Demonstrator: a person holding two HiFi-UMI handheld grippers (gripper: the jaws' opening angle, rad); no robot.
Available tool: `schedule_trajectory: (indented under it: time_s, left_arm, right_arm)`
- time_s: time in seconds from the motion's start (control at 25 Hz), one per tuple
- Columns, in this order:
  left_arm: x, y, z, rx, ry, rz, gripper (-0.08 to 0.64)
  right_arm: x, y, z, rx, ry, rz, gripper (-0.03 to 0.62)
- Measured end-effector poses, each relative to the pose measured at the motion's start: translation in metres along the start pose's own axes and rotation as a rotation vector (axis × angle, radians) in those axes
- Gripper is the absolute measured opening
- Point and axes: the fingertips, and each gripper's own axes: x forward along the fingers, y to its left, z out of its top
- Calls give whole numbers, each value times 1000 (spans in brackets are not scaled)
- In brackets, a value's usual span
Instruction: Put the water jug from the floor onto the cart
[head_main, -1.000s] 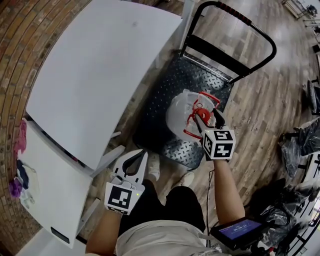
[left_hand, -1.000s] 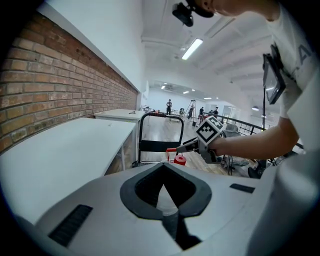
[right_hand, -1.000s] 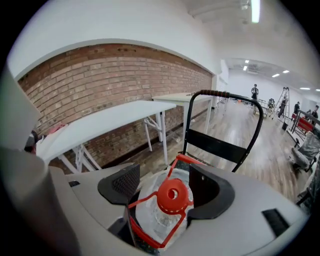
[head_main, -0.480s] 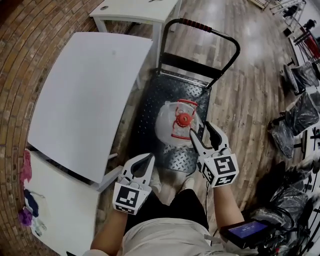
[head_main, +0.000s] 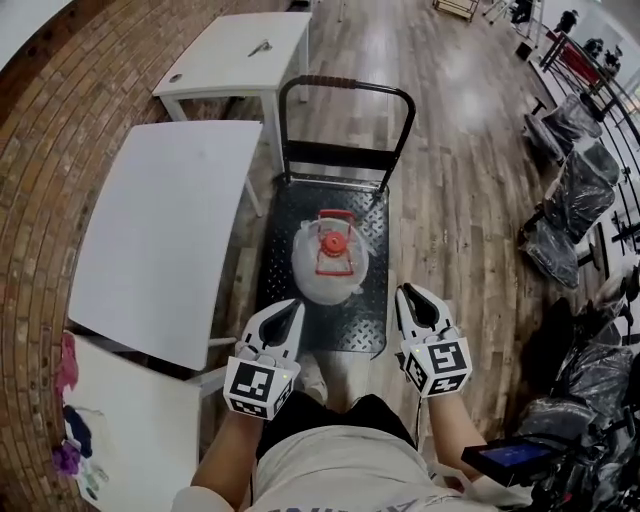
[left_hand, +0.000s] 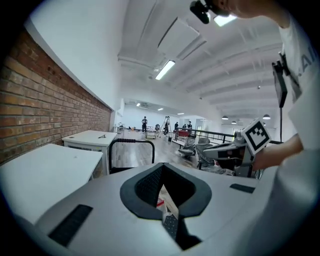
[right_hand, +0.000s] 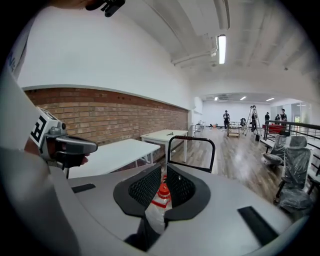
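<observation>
On the cart's black checker-plate deck, at 12 o'clock from the person, the water jug stands upright with none of it left on the wooden floor. Its long axis runs straight up, so the head view looks down on the red cap and the red carrying handle around it. The jug sits in the middle of the deck, with the cart's push bar beyond it at 12 o'clock and a white worktop off at 9 o'clock.

Both tools hang at the near edge of the deck, clear of the jug and touching nothing. The left tool has the jug at about 1 o'clock, and its jaws meet at the tips around empty air. The right tool has the jug at about 10 o'clock. Its jaws have just been closing and are now all but together, with only a slim slit between them. The right gripper view shows the far-off jug through that slit, but nothing is held in it.

The jug lies roughly between the two tools and ahead of them, perhaps a little nearer the left one. The placing looks done. Any further handling would likely mean reaching forward and down to the red handle from either side, and opening the jaws first.
</observation>
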Motion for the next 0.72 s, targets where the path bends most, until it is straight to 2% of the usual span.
schedule_trajectory:
  time_s: [0.24, 0.44, 0.72]
  left_arm:
    - [-27, -53, 12, 47, -21, 6, 2]
    - [-55, -102, 12, 88, -24, 27, 1]
    - [-94, -137, 13, 109, -30, 51, 0]
  right_arm:
    - [-62, -13, 5, 0, -83, -17, 7]
    - [-117, -26, 3, -8, -120, -10, 6]
    - [-166, -25, -4, 9, -153, 3, 5]
